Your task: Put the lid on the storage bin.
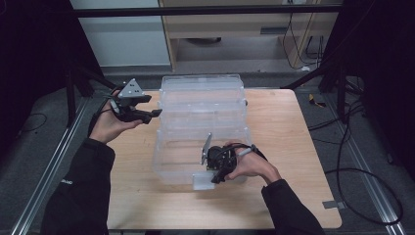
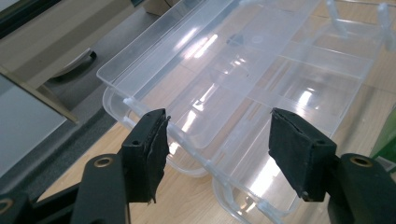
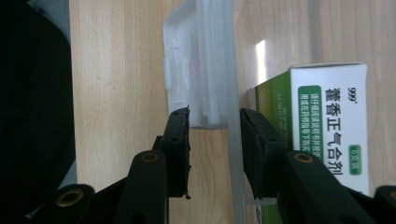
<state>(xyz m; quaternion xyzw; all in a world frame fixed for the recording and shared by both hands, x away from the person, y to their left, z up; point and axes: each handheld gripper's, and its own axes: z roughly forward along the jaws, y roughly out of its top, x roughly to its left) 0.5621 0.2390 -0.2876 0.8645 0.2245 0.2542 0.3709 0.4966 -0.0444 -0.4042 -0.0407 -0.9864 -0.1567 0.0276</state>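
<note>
High view: left gripper (image 1: 155,105) at ten o'clock of the clear box (image 1: 200,105) — jaws wide, empty; right gripper (image 1: 214,177) at six o'clock pinches the box's front latch (image 1: 202,181).

High view is dim at the edges: both side walls go nearly black, while the wooden table (image 1: 293,147) sits evenly lit from above. Soft grain all over, nothing crisp. The clear plastic organiser box (image 1: 201,122) shows pale sheen, low contrast against the wood. Left gripper view is brighter: white glare streaks run across the box's compartments (image 2: 243,79), and the black jaw pads close to the lens are slightly soft. Right gripper view has 1 bright reflection on the wood beside the green-and-white medicine box (image 3: 327,135); left edge falls into deep shadow.
</note>
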